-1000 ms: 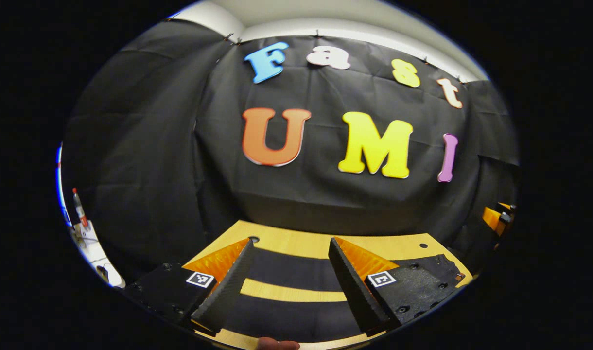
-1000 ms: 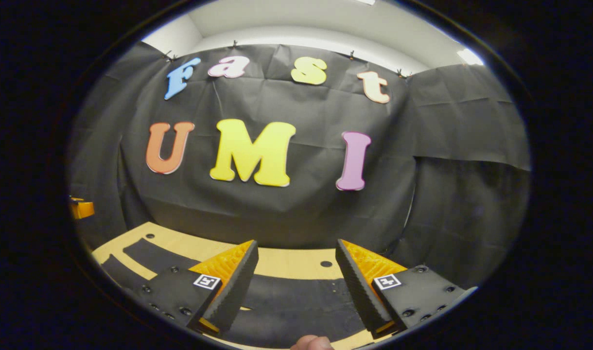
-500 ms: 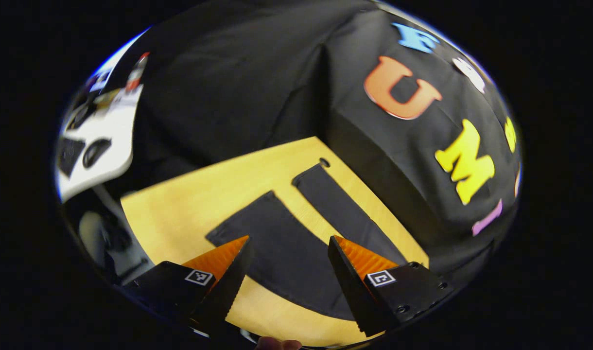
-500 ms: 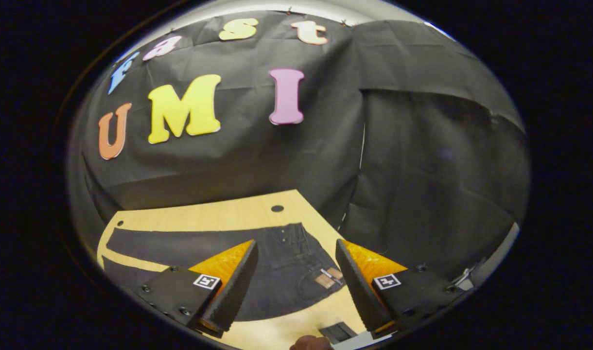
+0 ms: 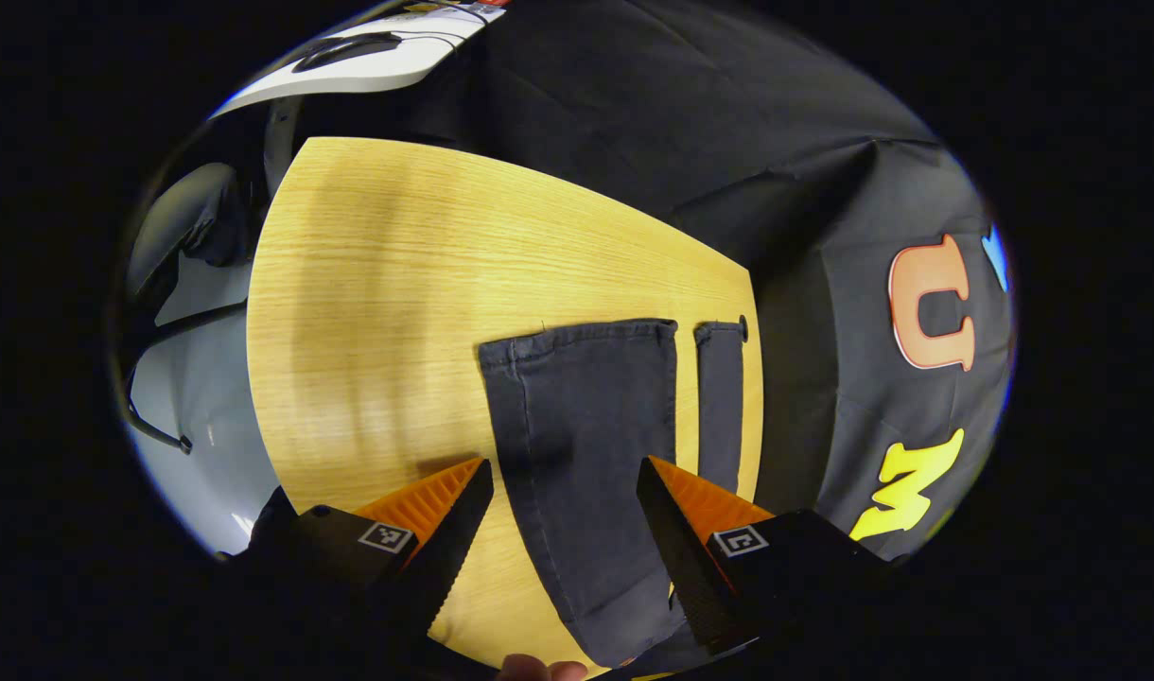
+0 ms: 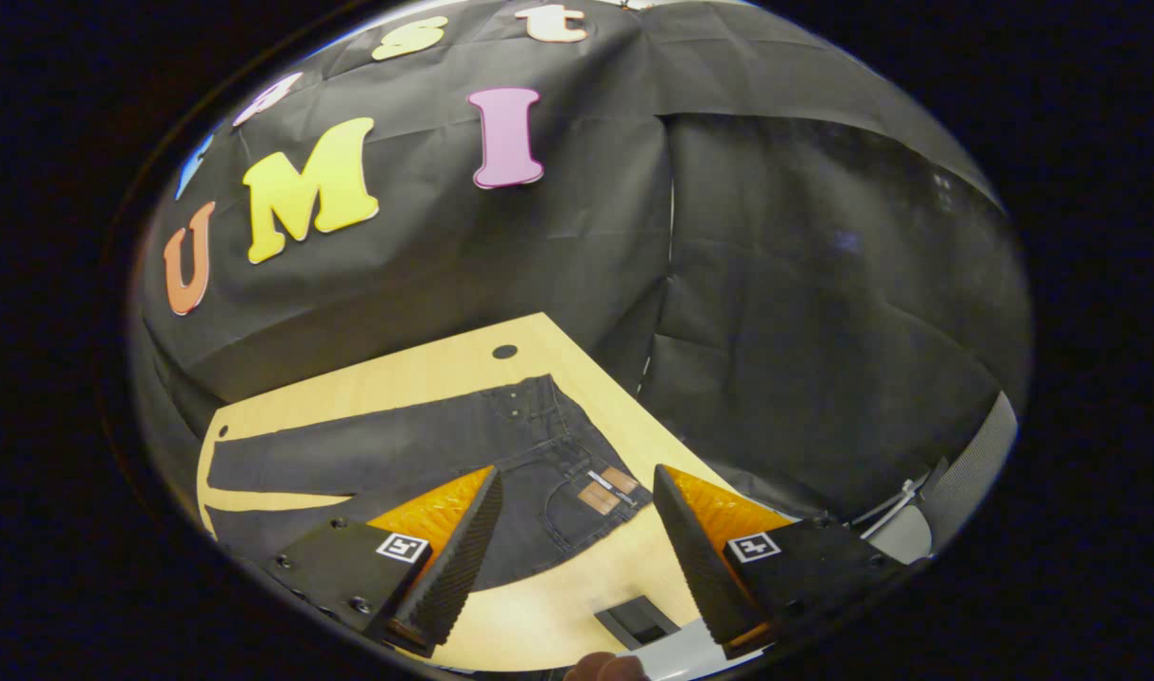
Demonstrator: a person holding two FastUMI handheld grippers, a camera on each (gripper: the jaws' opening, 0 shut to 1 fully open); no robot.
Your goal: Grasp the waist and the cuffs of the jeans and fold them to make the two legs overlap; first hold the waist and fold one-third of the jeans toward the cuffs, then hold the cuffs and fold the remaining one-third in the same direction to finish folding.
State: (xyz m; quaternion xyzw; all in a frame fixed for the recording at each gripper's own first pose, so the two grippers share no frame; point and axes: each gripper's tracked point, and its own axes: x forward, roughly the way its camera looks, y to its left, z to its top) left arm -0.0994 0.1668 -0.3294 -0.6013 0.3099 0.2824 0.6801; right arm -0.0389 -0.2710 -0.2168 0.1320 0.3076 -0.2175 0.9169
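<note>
Both grippers have tipped down from the wall toward the table (image 5: 369,284), jaws released: the left gripper (image 5: 563,530) frames the jeans (image 5: 586,445) cuffs, the right gripper (image 6: 577,539) the waist, so grasping looks next.

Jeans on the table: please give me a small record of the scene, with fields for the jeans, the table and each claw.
jeans: dark jeans lie flat and unfolded, legs apart
cuffs: cuffs of both legs lie side by side, with a strip of table between
waist: waist points toward the right claw
table: light wooden table
left claw: left claw open above the near leg
right claw: right claw open above the waist
</note>
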